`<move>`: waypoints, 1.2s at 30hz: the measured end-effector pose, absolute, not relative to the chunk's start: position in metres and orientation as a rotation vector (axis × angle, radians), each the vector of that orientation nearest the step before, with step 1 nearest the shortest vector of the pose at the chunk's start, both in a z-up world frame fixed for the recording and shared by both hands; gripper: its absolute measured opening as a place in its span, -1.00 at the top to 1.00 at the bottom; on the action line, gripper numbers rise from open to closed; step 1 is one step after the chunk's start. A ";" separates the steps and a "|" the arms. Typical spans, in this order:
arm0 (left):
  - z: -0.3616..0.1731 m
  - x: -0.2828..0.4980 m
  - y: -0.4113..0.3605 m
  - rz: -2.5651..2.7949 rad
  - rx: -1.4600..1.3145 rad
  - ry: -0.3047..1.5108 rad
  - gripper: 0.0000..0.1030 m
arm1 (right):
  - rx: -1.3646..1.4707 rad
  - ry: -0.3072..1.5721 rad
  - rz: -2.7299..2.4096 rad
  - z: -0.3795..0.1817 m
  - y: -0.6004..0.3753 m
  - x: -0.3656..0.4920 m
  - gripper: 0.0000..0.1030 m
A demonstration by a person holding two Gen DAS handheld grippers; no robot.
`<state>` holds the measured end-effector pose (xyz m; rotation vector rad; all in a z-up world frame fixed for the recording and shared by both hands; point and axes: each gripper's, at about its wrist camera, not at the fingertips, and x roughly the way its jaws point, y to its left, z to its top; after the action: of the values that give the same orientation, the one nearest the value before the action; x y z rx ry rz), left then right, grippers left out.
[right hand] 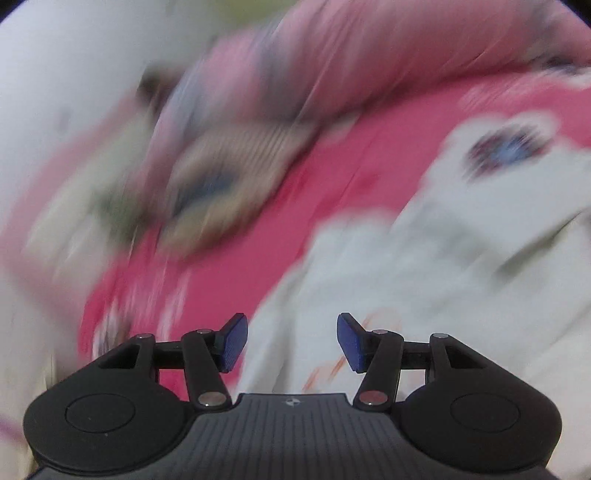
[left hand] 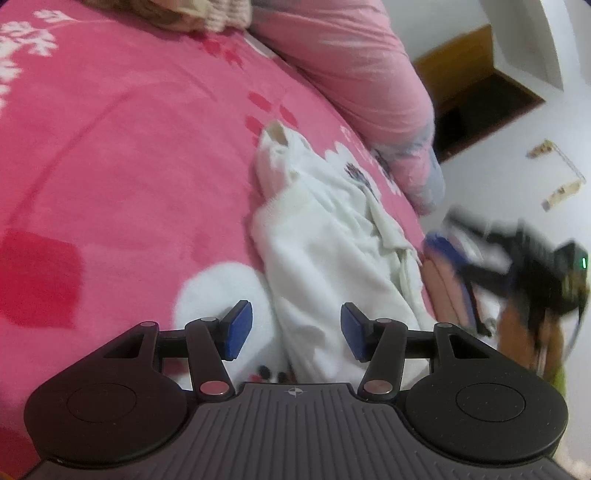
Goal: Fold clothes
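Observation:
A white garment [left hand: 325, 236] lies crumpled in a long heap on the pink bedspread [left hand: 122, 147], running from mid-bed toward the camera. My left gripper [left hand: 296, 332] hovers open over its near end, blue pads apart with nothing between them. In the right wrist view the same white garment [right hand: 424, 266] is blurred, spreading to the right. My right gripper [right hand: 291, 341] is open above its near edge, holding nothing. The other gripper [left hand: 535, 273] shows as a dark blur at the bed's right edge in the left wrist view.
A pink quilt [left hand: 354, 74] is bunched along the far right side of the bed. A knitted cream item [left hand: 207, 14] lies at the top. A blurred striped cloth [right hand: 229, 173] sits on the bedspread [right hand: 332, 166]. White floor [left hand: 517, 122] lies beyond the bed.

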<state>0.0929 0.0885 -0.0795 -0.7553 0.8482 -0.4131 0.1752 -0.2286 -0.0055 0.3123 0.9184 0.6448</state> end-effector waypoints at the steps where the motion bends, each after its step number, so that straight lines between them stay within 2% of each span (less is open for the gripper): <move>1: -0.079 0.091 0.089 -0.411 -0.751 0.847 -0.03 | 0.243 0.922 0.658 -0.009 -0.213 0.169 -0.10; 7: -0.072 0.076 0.082 -0.436 -0.696 0.840 -0.03 | -0.131 0.898 0.676 -0.013 -0.136 0.150 -0.07; 8: -0.071 0.073 0.081 -0.440 -0.687 0.839 -0.03 | -0.158 0.941 0.659 -0.022 -0.131 0.151 0.14; 9: -0.070 0.071 0.080 -0.445 -0.677 0.838 -0.03 | -0.184 0.983 0.640 -0.031 -0.126 0.152 0.73; 10: -0.069 0.069 0.079 -0.448 -0.670 0.837 -0.03 | -0.126 1.011 0.640 -0.039 -0.135 0.155 0.92; 12: -0.068 0.064 0.080 -0.456 -0.664 0.830 -0.03 | 0.071 1.045 0.630 -0.052 -0.164 0.162 0.93; 14: -0.068 0.062 0.083 -0.467 -0.670 0.817 -0.08 | 0.431 1.028 0.645 -0.065 -0.214 0.166 0.93; 17: -0.070 0.072 0.081 -0.479 -0.699 0.823 -0.18 | 0.924 1.046 0.599 -0.123 -0.273 0.162 0.94; 29: -0.079 0.132 0.047 -0.418 -0.714 0.829 -0.19 | 1.069 0.766 0.786 -0.141 -0.298 0.133 0.92; 34: -0.079 0.142 0.039 -0.475 -0.755 0.804 -0.19 | 1.019 0.749 0.793 -0.138 -0.291 0.132 0.87; 36: -0.076 0.142 0.038 -0.516 -0.801 0.783 -0.19 | 0.987 0.740 0.793 -0.136 -0.292 0.130 0.78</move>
<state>0.1417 0.0383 -0.0765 -0.8010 0.7828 -0.5162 0.1302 -0.2919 -0.1361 0.9867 0.7399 0.7932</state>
